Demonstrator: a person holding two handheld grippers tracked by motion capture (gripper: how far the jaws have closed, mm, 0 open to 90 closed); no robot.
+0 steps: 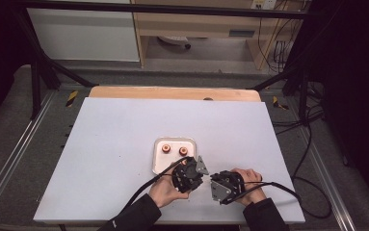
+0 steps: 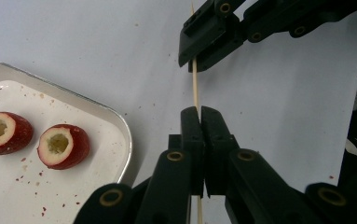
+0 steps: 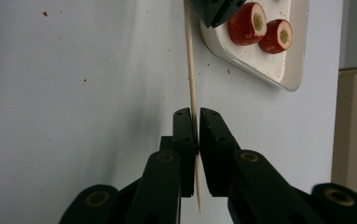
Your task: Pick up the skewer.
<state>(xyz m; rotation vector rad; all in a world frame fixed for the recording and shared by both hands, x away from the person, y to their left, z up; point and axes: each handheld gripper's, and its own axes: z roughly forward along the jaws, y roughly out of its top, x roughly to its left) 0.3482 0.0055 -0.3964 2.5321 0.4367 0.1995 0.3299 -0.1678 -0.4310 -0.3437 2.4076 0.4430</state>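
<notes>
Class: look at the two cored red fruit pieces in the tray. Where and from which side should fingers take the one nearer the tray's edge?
Grip the nearer fruit across its red flanks, coming from above the tray. It lies with its cored cut face sideways, so the rounded sides stay free, with a gap to the other piece. That probably leaves the hole clear for the skewer.

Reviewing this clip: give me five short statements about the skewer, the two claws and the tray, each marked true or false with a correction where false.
1. Both claws grip the same wooden skewer. True: the left claw and the right claw each pinch it.
2. Two hollowed red fruit pieces lie in the white tray. True.
3. A fruit piece is already threaded on the skewer. False: the skewer is bare; both pieces lie in the tray.
4. The left claw's jaws stand wide open. False: they are shut on the skewer.
5. The tray sits on a white table. True.
</notes>
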